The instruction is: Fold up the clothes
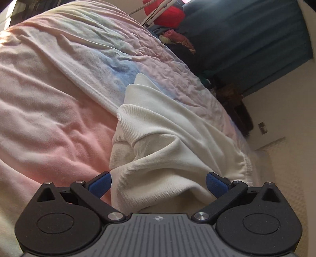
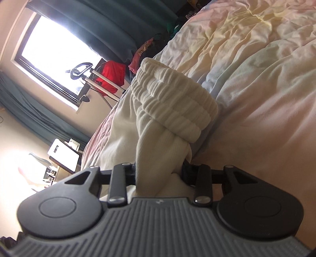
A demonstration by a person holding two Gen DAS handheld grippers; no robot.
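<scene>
Left wrist view shows a bed (image 1: 49, 122) covered with a pastel blanket in pink, blue and pale yellow, and a white ribbed garment (image 1: 167, 142) lies bunched near the bed's edge on the room side. The cloth looks soft, thick and light; I judge it will sag and slide if taken by one layer only, so the firmer elastic band (image 2: 173, 104) or a seam is a better place to hold. Beyond the bed's far edge I see a dark curtain (image 1: 246, 39), a red bag (image 1: 167, 11) and a pile of other clothes (image 1: 177, 37); none lies on the garment. The left gripper (image 1: 158, 184) stands wide, its blue pads (image 1: 99, 184) empty at both sides of a fold. The right gripper (image 2: 160, 174) is closed on a twisted part of the garment, below the band.
</scene>
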